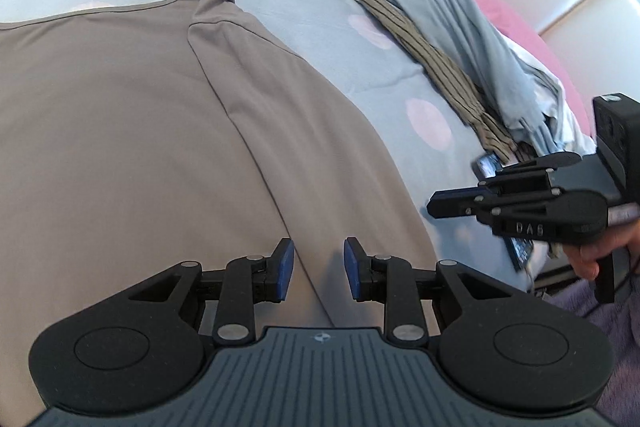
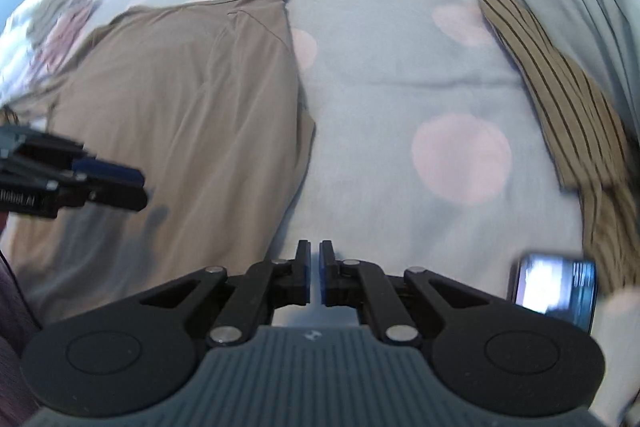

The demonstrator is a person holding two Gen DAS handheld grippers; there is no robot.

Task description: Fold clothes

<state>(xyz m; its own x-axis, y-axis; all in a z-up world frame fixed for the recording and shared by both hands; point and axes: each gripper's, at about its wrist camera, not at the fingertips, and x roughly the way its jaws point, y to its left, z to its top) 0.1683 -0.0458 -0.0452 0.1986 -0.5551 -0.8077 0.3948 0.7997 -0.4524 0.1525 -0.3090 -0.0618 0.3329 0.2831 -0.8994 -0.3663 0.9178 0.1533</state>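
Shirt [image 1: 120, 127] lies flat on the bed [image 1: 360, 67], right side folded in. Left gripper [image 1: 319, 269] hovers part-open and empty; right gripper [image 2: 315, 273] nearly closed, empty. Grasp the near hem evenly.

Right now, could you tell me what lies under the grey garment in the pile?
A brown striped cloth pokes out from under the grey garment, on the spotted blue bedsheet. Whatever lies deeper is covered.
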